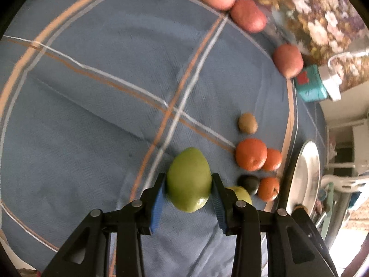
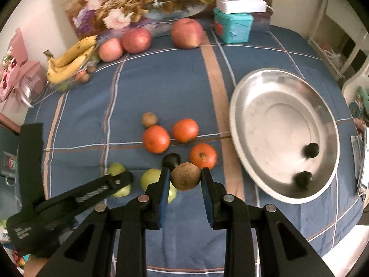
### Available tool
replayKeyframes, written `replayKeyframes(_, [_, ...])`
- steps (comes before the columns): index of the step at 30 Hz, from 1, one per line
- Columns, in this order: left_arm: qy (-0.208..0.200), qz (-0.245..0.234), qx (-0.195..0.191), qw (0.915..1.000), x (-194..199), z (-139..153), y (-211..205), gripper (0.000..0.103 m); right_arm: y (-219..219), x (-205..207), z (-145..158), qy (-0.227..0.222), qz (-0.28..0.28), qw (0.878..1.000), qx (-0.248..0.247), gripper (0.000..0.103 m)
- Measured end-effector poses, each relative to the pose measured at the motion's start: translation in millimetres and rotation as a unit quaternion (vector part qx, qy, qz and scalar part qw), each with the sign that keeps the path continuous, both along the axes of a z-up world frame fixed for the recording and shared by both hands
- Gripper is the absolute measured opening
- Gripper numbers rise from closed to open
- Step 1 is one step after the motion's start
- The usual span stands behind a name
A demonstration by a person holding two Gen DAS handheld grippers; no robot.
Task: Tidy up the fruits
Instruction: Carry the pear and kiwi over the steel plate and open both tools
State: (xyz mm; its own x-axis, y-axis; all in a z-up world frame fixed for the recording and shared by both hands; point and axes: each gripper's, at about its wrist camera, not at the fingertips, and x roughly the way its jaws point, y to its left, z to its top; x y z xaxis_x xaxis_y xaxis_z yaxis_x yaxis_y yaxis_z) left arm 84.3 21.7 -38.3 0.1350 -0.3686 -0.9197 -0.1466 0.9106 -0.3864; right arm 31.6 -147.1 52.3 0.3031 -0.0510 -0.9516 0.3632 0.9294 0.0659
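On the left of the blue checked cloth covering the table (image 2: 76, 115), the left gripper (image 1: 188, 185) was clamped on a green fruit (image 1: 188, 180), its blue pads pressed against both sides. A second green fruit (image 2: 151, 179) lay just beside it. Near the middle sat three oranges (image 2: 156, 139), a small brown kiwi (image 2: 149, 119) touching one of them, and a dark round fruit (image 2: 171, 160). Above that cluster, the right gripper (image 2: 185, 180) was clenched on a brown kiwi-like fruit (image 2: 185, 176), held clear of the cloth. To the right stood a steel tray (image 2: 244, 97) with two dark round fruits (image 2: 311, 150) already in it. Apples and bananas lay along the far edge.

The step in hand looked like carrying the brown fruit across to the tray. Done well, that would mean keeping the grip steady, clearing the near rim, lowering close to the tray floor before letting go so the fruit did not roll, and choosing a spot apart from the two dark fruits. The left gripper should keep its fruit clear of the right's path.
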Motion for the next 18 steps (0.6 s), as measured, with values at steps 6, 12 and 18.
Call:
replayKeyframes(6, [-0.048,0.025,0.012,0.9985,2,28,11,0.040,-45,-9,-1,0.005,-0.071,0.997,-0.005,0.028])
replayKeyframes(12, [-0.085,-0.014,-0.004,0.9963,-5,46,-10,0.041,-102,-27,-2,0.013,-0.160,0.987,-0.023,0.028])
replayKeyframes(18, [-0.123,-0.103,-0.035,0.9864,-15,64,-64,0.041,-146,-49,0,0.003,-0.225,0.974,-0.029,0.028])
